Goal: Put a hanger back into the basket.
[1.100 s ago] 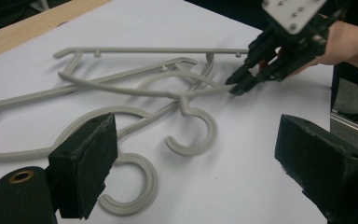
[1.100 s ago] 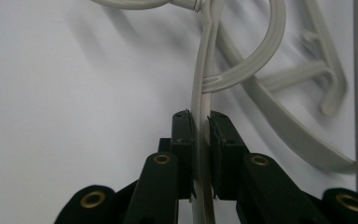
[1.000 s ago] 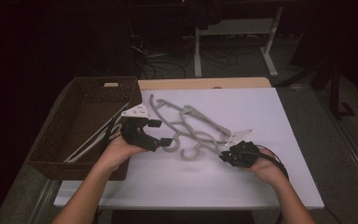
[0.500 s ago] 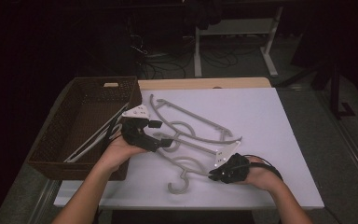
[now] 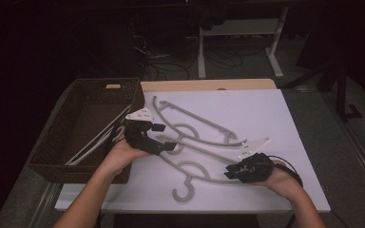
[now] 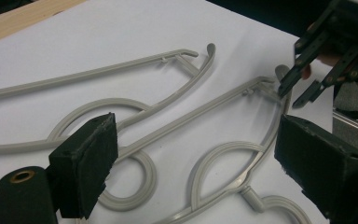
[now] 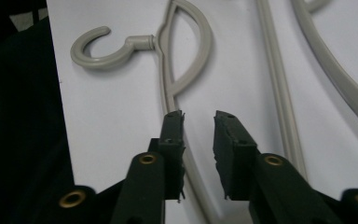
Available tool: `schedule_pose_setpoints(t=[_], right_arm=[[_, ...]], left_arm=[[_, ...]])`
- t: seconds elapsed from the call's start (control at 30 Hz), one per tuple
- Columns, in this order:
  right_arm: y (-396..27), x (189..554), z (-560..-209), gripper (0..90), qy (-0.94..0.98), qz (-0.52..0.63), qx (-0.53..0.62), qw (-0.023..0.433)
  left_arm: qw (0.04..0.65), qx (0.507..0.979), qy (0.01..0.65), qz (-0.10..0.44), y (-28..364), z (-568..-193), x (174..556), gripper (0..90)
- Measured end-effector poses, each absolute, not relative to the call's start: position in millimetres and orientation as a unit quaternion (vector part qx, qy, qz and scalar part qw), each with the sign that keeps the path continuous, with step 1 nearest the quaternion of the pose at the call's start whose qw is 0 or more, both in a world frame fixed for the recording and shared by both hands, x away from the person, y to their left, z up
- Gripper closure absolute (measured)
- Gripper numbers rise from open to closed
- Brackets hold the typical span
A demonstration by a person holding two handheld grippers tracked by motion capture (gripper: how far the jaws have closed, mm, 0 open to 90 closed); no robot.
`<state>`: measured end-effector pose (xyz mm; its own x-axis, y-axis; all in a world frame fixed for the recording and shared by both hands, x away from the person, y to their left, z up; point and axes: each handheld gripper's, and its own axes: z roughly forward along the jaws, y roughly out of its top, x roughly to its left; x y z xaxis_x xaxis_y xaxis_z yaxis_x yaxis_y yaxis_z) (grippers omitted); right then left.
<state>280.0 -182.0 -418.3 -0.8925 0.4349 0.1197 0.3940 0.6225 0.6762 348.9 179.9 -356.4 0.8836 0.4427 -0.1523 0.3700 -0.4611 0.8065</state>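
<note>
Nearest the person, a grey hanger (image 5: 190, 173) lies flat on the white desk (image 5: 275, 123), its hook (image 5: 183, 194) curling toward the near edge. The right hand-held gripper (image 5: 229, 172) sits low at this hanger's right arm. In the right gripper view, the right hand-held gripper (image 7: 198, 123) has its jaws a little apart; they have just been opening, and the hanger's arm (image 7: 168, 100) runs beside the left jaw rather than being pinched.

Farther left, the left hand-held gripper (image 5: 168, 145) hovers over the middle of the desk with its jaws spread wide, pressing on nothing. A second hanger (image 5: 195, 124) lies beyond and to its right, crossing the first. At the far left stands a brown wicker basket (image 5: 57, 137) with a pale hanger (image 5: 100, 137) leaning inside.
</note>
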Motion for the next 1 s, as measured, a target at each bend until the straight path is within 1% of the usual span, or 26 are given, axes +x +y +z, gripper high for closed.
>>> schedule_pose_setpoints(t=[0.17,0.27,0.4,0.63,0.93,1.0], right_arm=[[-211,263,-423,85.0,0.893,0.361,0.268,0.031],[-225,254,-427,88.9,0.890,0.355,0.286,0.030],[-237,250,-436,89.1,0.890,0.336,0.308,0.028],[-242,264,-441,89.2,0.886,0.320,0.333,0.046],[-244,299,-440,89.2,0.879,0.289,0.369,0.090],[-243,308,-441,89.2,0.878,0.282,0.375,0.092]], left_arm=[[0.461,0.854,0.239,0.039,180,-357,349,13.5],[0.461,0.854,0.238,0.039,180,-356,348,13.5],[0.462,0.854,0.237,0.039,179,-356,347,13.6],[0.458,0.856,0.236,0.037,177,-359,346,13.6],[0.446,0.865,0.229,0.039,170,-364,344,13.6],[0.442,0.867,0.226,0.039,168,-365,344,13.6]])
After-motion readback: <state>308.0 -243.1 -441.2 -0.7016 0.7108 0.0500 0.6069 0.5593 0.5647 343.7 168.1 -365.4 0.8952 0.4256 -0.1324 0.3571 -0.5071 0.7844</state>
